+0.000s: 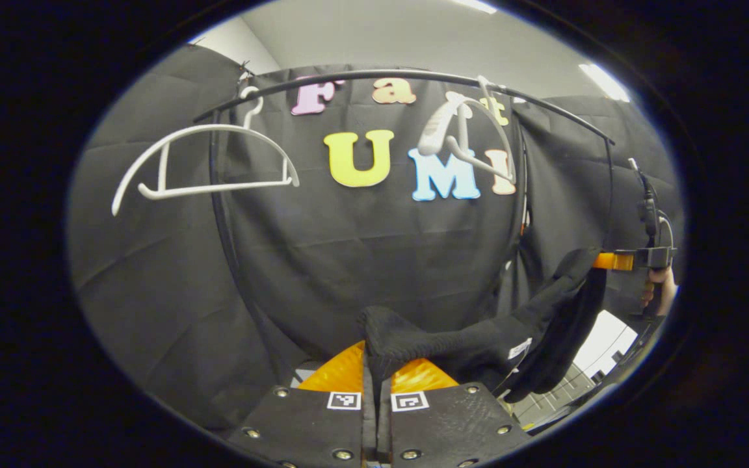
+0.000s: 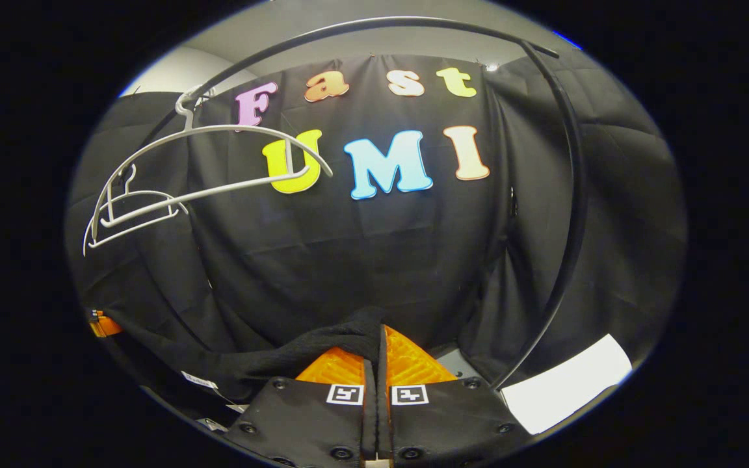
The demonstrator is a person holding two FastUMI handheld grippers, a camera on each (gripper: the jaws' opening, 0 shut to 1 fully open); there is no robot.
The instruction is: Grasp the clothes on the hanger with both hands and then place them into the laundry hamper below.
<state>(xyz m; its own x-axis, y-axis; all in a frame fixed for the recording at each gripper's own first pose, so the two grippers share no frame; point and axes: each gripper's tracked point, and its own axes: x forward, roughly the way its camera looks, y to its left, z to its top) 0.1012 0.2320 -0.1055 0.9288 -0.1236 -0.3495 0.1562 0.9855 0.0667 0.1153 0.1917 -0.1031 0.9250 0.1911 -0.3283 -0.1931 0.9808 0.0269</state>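
1. Left claw [image 1: 376, 374] at the bottom of the left gripper view, fingers together and clamped on a bunched fold of the black garment [image 1: 478, 344].
2. From that pinch, garment stretched rightward and upward toward the right claw [image 1: 615, 260], seen farther off at the right edge with a hand [image 1: 660, 289] on its handle.
3. Loose part of the garment sagging in a dark fold below that far claw, with a small white tag [image 1: 519, 349] showing on the cloth.
4. Above, a black curved rail [image 1: 413, 76] carrying two bare white hangers: one hanger [image 1: 205, 162] on the left hanging broadside, another hanger [image 1: 465, 136] on the right turned nearly edge-on.
5. In the right gripper view, right claw [image 2: 378, 364] shut tight on an edge of the same garment [image 2: 270, 357], cloth trailing left and down toward the far left claw [image 2: 103, 325] at the left rim.
6. Both hangers [image 2: 199, 175] there on the upper left, overlapping, hooked on the rail [image 2: 569, 195].
7. Garment clear of the hangers, held in the air between the two claws, below the rail.
8. White sheet [image 2: 566, 383] on the floor at the lower right.
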